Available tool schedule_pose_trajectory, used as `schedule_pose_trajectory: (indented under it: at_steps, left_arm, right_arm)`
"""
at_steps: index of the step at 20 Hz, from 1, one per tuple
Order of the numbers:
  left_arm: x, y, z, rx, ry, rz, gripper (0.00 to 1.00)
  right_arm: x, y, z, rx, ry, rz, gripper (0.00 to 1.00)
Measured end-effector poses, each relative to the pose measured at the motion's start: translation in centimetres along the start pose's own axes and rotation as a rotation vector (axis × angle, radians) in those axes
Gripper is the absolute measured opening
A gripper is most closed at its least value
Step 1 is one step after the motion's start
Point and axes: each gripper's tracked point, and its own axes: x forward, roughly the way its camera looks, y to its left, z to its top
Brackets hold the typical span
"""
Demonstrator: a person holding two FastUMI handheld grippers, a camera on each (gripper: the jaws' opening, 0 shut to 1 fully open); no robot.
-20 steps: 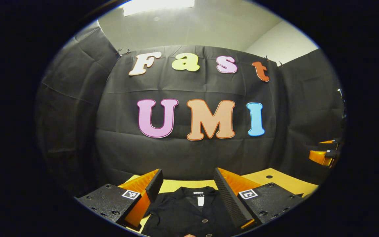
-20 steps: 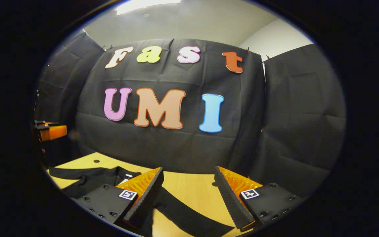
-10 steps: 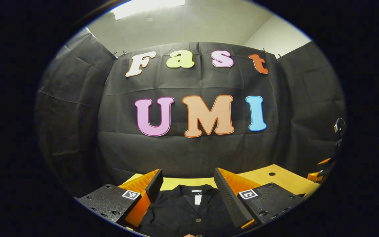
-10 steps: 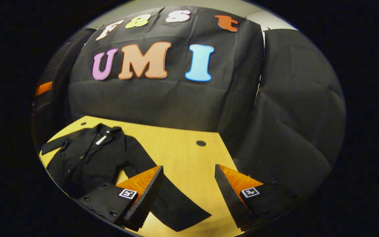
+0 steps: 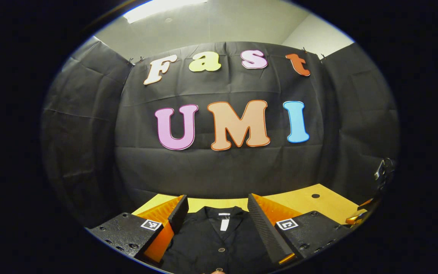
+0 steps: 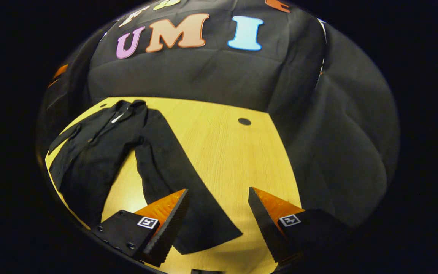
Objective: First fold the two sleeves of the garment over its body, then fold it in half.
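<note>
Two grippers hang over a pale wood-grain table [image 6: 219, 152] with a black garment [image 6: 101, 152] spread flat on it. In the right gripper view the garment lies toward the table's left side, collar toward the cloth wall [image 6: 211, 72], body running down toward the near edge. One long sleeve [image 6: 181, 186] angles out from the shoulder, its straight-cut cuff lying between and just ahead of the right gripper [image 6: 217, 199] fingers. That gripper's jaws are spread wide, holding nothing, above the cuff. Right of the sleeve the tabletop is bare up to where the wall cloth drapes over it, and a small round dark hole [image 6: 244, 121] sits near the far edge.

In the left gripper view the left gripper [image 5: 216, 205] is also spread apart and empty, poised over the garment's collar [image 5: 224, 213], where a small white tag [image 5: 223, 223] and a round button [image 5: 221, 250] show on the matte fabric. Both grippers' finger faces are ridged like sawteeth. At that view's far right edge, something orange and dark shows, probably the other gripper, though too little of it is clear.
</note>
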Motion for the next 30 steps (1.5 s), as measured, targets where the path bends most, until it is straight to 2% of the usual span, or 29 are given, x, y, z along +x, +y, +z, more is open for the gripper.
schedule_pose_trajectory:
  at_steps: [8, 11, 14, 16, 18, 21, 22, 24, 26, 30]
  left_arm:
    - [-0.5, -0.3, -0.8, 0.007, 0.022, 0.037, 0.94]
    - [-0.5, -0.6, -0.9, 0.009, 0.023, 0.037, 0.93]
    - [-0.5, -1.1, -1.1, 0.013, 0.027, 0.031, 0.93]
    - [-0.4, -1.2, -0.8, 0.017, 0.021, 0.030, 0.94]
    - [-0.3, -1.3, -0.6, 0.024, 0.012, 0.029, 0.93]
    - [-0.5, -1.2, -0.5, 0.022, 0.007, 0.032, 0.93]
    - [-0.5, -0.9, -0.6, 0.022, 0.009, 0.036, 0.94]
    - [-0.7, -0.4, -0.8, 0.023, 0.015, 0.039, 0.97]
    - [-0.9, 0.3, -0.7, 0.021, 0.006, 0.043, 0.99]
    - [-0.7, 1.7, -1.0, 0.006, 0.001, 0.033, 0.99]
  right_arm:
    - [3.3, 0.8, -4.4, -0.063, 0.214, 0.077, 1.00]
    - [3.1, 1.1, -5.1, -0.076, 0.309, 0.125, 1.00]
    - [3.3, 1.6, -5.4, -0.006, 0.333, 0.157, 0.99]
    - [3.5, 2.5, -5.4, -0.019, 0.317, 0.175, 0.91]
    - [3.4, 4.1, -5.3, -0.040, 0.298, 0.205, 0.58]
    - [3.4, 4.6, -5.1, -0.053, 0.266, 0.156, 0.09]
    - [3.1, 4.4, -5.0, -0.053, 0.253, 0.141, 0.05]
    - [2.6, 5.1, -4.3, -0.030, 0.230, 0.138, 0.04]
    - [1.7, 6.0, -2.4, 0.035, 0.191, 0.166, 0.04]
    - [-0.9, 8.4, 4.0, 0.099, 0.035, 0.171, 0.04]
